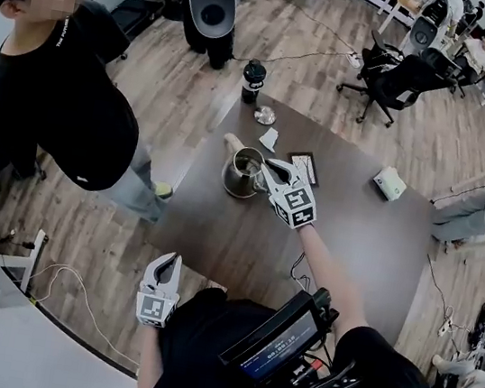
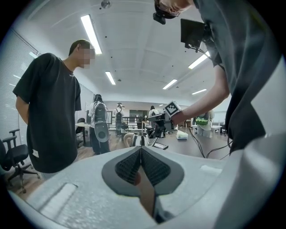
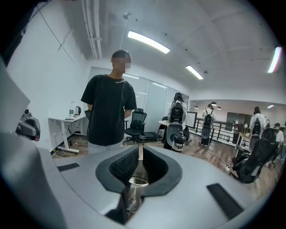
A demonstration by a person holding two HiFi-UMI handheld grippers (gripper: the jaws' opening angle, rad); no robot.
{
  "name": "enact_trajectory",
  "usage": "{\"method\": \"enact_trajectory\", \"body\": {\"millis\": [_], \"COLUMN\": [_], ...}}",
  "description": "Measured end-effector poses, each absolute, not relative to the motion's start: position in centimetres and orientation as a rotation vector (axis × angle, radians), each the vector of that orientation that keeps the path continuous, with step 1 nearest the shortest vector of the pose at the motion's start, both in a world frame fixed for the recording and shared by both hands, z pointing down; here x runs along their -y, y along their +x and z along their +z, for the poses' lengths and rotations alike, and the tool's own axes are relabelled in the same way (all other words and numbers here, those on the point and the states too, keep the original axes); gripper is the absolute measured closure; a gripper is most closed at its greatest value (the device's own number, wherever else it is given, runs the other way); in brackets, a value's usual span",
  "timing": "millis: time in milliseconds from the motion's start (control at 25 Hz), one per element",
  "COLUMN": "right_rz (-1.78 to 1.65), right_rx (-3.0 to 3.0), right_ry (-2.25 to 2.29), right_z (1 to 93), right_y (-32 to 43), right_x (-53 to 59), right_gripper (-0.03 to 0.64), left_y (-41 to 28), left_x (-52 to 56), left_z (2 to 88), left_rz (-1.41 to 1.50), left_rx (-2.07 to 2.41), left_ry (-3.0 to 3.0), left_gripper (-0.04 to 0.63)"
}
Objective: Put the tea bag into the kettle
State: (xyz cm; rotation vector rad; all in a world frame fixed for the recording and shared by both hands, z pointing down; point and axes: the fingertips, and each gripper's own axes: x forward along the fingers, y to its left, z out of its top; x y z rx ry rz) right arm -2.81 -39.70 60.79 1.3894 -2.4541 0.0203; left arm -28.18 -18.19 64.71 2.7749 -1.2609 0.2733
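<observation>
Reaching across the dark round worktop [image 1: 370, 254] with the right gripper [image 1: 270, 169], tips at the rim of the lidless steel kettle [image 1: 239, 182], jaws clenched on the thin, pale tea bag [image 3: 140, 166]. Holding the left gripper [image 1: 168, 261] low by the near edge, clamped shut on nothing. Watched from beside the worktop by a person in black [image 1: 59, 86].

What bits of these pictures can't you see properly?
Inside the kettle: in the head view it is too small, and the right gripper covers part of its rim.
Whether a tea bag is held: the right gripper view shows only a thin pale sliver between nearly closed jaws, too thin to name.
White scrap beside the kettle: too small in the head view to identify.
Near edge of the table: hidden in the head view by the person's own body.
</observation>
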Motion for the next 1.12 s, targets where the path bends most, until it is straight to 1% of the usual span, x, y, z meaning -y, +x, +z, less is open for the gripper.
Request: {"method": "enact_trajectory", "body": {"millis": [280, 600, 1120], "right_rz": [-0.032, -0.056, -0.02], "right_rx": [2.533, 2.591, 2.615], "right_ry": [1.486, 1.568, 1.716], "right_z": [57.7, 55.3, 54.7], "right_y": [-1.8, -1.2, 1.1], "right_x": [35.5, 31.1, 22.9], "right_gripper": [0.607, 0.609, 0.611], "left_y": [-25.7, -23.2, -18.0], "left_x": [17.6, 17.5, 16.7], "left_z": [64.6, 64.8, 64.2], "left_rz": [0.3, 0.321, 0.358], "left_rx": [1.148, 1.015, 0.758], "left_ry": [2.828, 2.88, 2.992], "left_gripper": [0.589, 0.589, 0.589]}}
